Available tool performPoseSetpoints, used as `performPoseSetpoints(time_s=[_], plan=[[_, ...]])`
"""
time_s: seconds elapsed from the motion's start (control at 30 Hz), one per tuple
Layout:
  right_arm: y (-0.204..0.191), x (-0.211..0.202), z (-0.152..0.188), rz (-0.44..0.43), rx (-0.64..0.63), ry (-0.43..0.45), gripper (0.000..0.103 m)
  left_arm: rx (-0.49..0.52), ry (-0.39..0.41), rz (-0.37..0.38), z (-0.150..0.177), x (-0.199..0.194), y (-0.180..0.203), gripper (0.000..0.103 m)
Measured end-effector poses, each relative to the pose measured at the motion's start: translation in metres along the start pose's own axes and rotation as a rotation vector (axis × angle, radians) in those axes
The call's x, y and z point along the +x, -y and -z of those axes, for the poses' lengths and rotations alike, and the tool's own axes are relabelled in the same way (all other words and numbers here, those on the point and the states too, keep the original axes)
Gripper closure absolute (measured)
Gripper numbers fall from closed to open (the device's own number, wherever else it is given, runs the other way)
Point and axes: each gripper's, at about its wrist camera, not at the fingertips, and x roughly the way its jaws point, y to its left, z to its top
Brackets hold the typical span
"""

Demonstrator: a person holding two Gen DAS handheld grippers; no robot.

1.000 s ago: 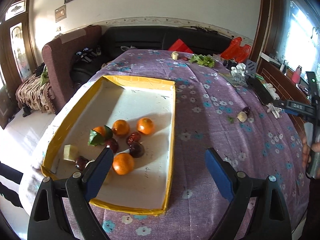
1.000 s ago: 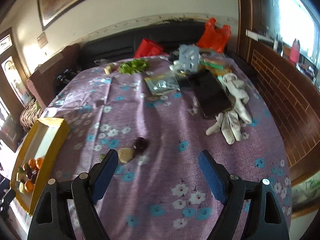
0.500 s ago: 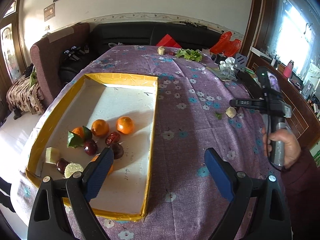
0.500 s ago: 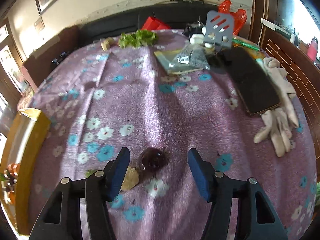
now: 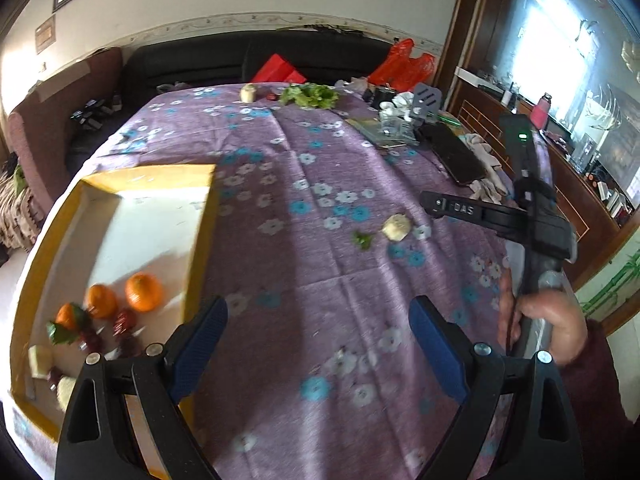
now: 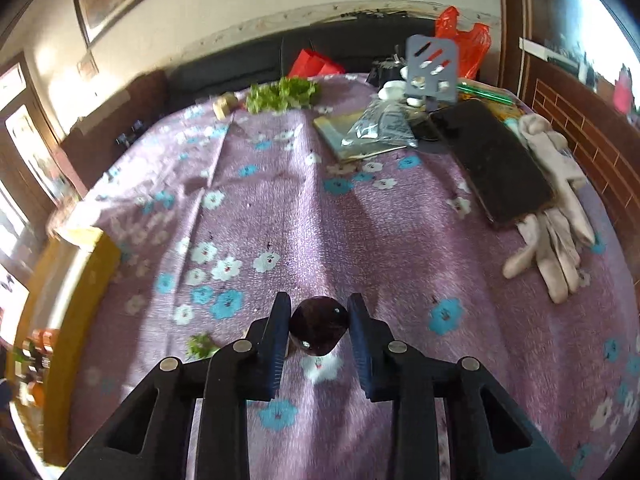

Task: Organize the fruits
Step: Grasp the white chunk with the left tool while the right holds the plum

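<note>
One plum (image 6: 319, 325) is now clamped in the right hand-held gripper (image 6: 319, 334), which closed on it at the worktop (image 6: 280, 216). Left hand-held gripper (image 5: 318, 344) stays wide, empty, beside the box (image 5: 202, 240), so delivery likely comes next.

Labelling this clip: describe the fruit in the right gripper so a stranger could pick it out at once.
On the purple flowered tablecloth, look right of the yellow-rimmed tray. The right gripper is shut on a dark plum: round, glossy, maroon, unlike the pale fruit chunk beside it.
</note>
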Motion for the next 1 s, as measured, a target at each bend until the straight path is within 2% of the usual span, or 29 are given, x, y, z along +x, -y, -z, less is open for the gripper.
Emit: performPoseSetpoints(time_s=[0.03,0.1,0.13,0.17,0.23,0.3,0.4,0.47,0.5,0.63,0.7,0.73,0.83,1.0], plan=[[0.006,-0.005,0.001,-0.020,0.020,0.008,0.072,0.006,-0.005,0.008,-0.003,0.006,0.005,0.012],[0.017,-0.015,0.002,-0.059,0.064,0.023,0.072,0.041,-0.033,0.049,-0.014,0.026,0.020,0.027],[0.023,-0.017,0.003,-0.077,0.087,0.027,0.071,0.058,-0.046,0.058,-0.018,0.035,0.026,0.049],[0.030,-0.018,0.004,-0.093,0.112,0.028,0.071,0.076,-0.064,0.054,-0.022,0.046,0.033,0.061],[0.041,-0.015,0.005,-0.113,0.160,0.013,0.071,0.089,-0.085,0.048,-0.031,0.070,0.044,0.061],[0.051,-0.008,0.005,-0.128,0.201,-0.009,0.071,0.082,-0.097,0.096,-0.039,0.091,0.052,0.061],[0.056,-0.004,0.005,-0.135,0.219,-0.018,0.071,0.091,-0.093,0.105,-0.046,0.111,0.061,0.060],[0.057,-0.004,0.004,-0.132,0.219,-0.020,0.071,0.109,-0.081,0.092,-0.049,0.121,0.067,0.050],[0.057,-0.003,0.005,-0.139,0.222,-0.024,0.071,0.123,-0.084,0.081,-0.049,0.128,0.070,0.048],[0.053,-0.002,0.004,-0.144,0.213,-0.028,0.071,0.172,-0.126,0.083,-0.050,0.149,0.080,0.047],[0.052,-0.002,0.004,-0.150,0.212,-0.026,0.071,0.188,-0.160,0.084,-0.048,0.159,0.084,0.061],[0.052,-0.002,0.003,-0.153,0.209,-0.024,0.071,0.202,-0.159,0.058,-0.047,0.161,0.086,0.077],[0.050,-0.002,0.003,-0.140,0.201,-0.022,0.071,0.193,-0.155,0.065,-0.046,0.158,0.083,0.085],[0.047,-0.002,0.003,-0.130,0.182,-0.014,0.071,0.103,-0.105,0.058,-0.048,0.133,0.061,0.091]])
